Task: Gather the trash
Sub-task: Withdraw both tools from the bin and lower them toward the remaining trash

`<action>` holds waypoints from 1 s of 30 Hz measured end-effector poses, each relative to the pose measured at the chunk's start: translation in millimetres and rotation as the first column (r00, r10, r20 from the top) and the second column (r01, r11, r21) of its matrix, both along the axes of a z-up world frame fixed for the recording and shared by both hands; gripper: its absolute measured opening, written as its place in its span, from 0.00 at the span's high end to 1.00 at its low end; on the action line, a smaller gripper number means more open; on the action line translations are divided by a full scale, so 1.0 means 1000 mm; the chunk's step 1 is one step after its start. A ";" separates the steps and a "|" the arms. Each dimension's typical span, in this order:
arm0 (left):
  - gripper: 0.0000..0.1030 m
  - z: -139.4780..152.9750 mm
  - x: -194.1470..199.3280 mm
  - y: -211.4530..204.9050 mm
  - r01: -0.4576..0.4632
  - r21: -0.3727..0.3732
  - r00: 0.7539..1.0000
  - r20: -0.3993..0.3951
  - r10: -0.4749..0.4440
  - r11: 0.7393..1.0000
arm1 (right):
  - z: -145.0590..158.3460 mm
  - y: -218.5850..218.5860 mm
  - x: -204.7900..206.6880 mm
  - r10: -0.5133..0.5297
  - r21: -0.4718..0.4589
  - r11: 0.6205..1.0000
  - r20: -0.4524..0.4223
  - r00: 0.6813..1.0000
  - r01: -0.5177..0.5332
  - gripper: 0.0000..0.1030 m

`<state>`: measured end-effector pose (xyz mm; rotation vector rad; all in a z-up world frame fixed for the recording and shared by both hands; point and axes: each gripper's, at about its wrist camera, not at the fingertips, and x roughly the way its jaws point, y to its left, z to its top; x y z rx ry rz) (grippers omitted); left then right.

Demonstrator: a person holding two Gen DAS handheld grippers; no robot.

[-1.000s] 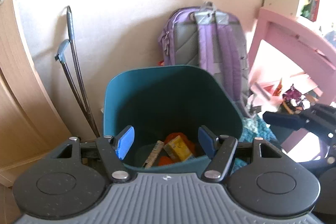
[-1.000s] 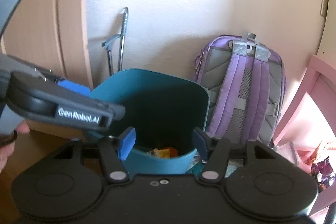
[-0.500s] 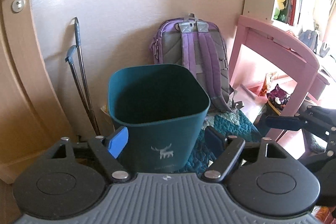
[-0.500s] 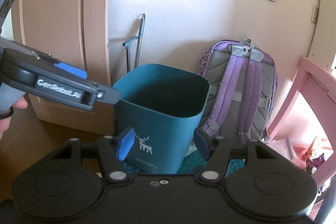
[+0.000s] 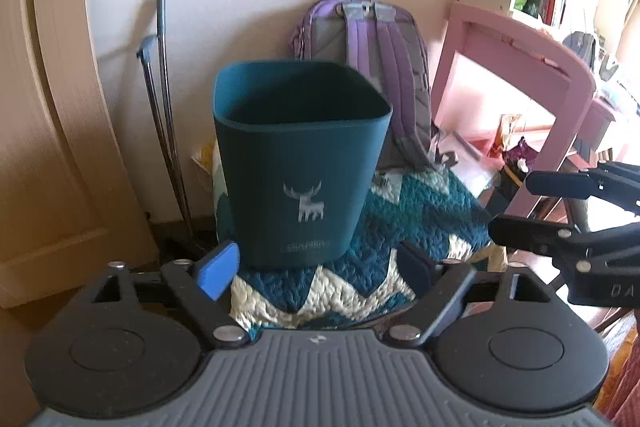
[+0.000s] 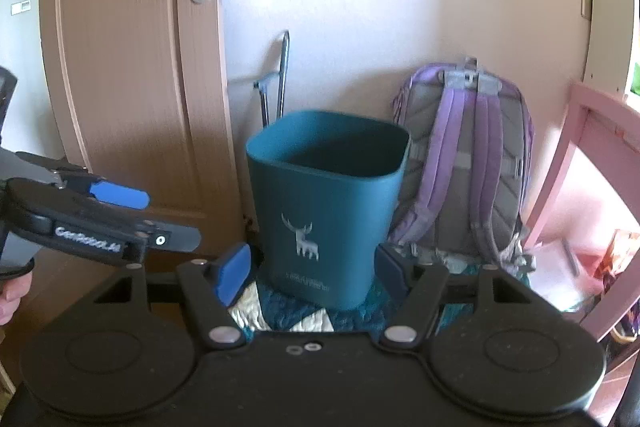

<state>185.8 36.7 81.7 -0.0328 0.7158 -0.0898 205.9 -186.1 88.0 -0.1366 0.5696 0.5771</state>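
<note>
The left gripper [image 5: 316, 267] pointed down at a teal bin [image 5: 302, 163]. Its jaws were opening, already wide apart, with nothing between them. The bin stood just ahead of its fingertips, upright on a teal-and-cream quilt [image 5: 360, 275], a deer mark on the near wall. The bin's inside was too dark to make out.

The right gripper [image 6: 314, 269] also faced the bin [image 6: 326, 203], which stood straight ahead, beyond its tips. Its jaws were opening too, spread and empty.

To the right gripper's left, the left gripper [image 6: 132, 223] reached in from the side, a hand [image 6: 14, 293] on its grip. To the left gripper's right, the right gripper [image 5: 560, 211] showed as dark fingers.

Behind the bin a purple backpack [image 6: 468, 163] leaned on the wall. A door [image 6: 128, 75] stood far left of both grippers, a pink desk [image 5: 520, 67] to the right.
</note>
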 end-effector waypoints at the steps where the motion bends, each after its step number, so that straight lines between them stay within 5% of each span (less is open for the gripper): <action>1: 0.01 -0.008 -0.002 -0.001 0.000 0.008 1.000 0.001 0.000 1.000 | -0.007 -0.001 0.001 -0.002 -0.006 1.000 -0.013 1.000 0.002 0.33; 4: 0.00 -0.036 -0.005 -0.003 0.010 0.017 1.000 -0.002 -0.009 1.000 | -0.035 -0.003 0.006 -0.008 -0.026 1.000 -0.062 0.998 0.007 0.33; 9: 0.00 -0.104 0.009 -0.004 0.008 0.004 0.992 -0.126 -0.007 1.000 | -0.096 -0.010 0.025 -0.049 -0.054 0.998 -0.163 0.985 0.040 0.33; 16: 0.01 -0.224 0.030 -0.001 -0.064 -0.039 0.943 -0.330 0.047 0.997 | -0.201 -0.023 0.065 -0.143 -0.114 0.987 -0.342 0.929 0.110 0.33; 25: 0.01 -0.376 0.041 0.005 -0.250 -0.045 0.778 -0.604 0.173 0.967 | -0.342 -0.046 0.116 -0.256 -0.256 0.957 -0.541 0.801 0.134 0.33; 30: 0.01 -0.459 0.047 0.013 -0.351 -0.015 0.630 -0.744 0.224 0.936 | -0.412 -0.051 0.138 -0.285 -0.349 0.935 -0.615 0.735 0.071 0.33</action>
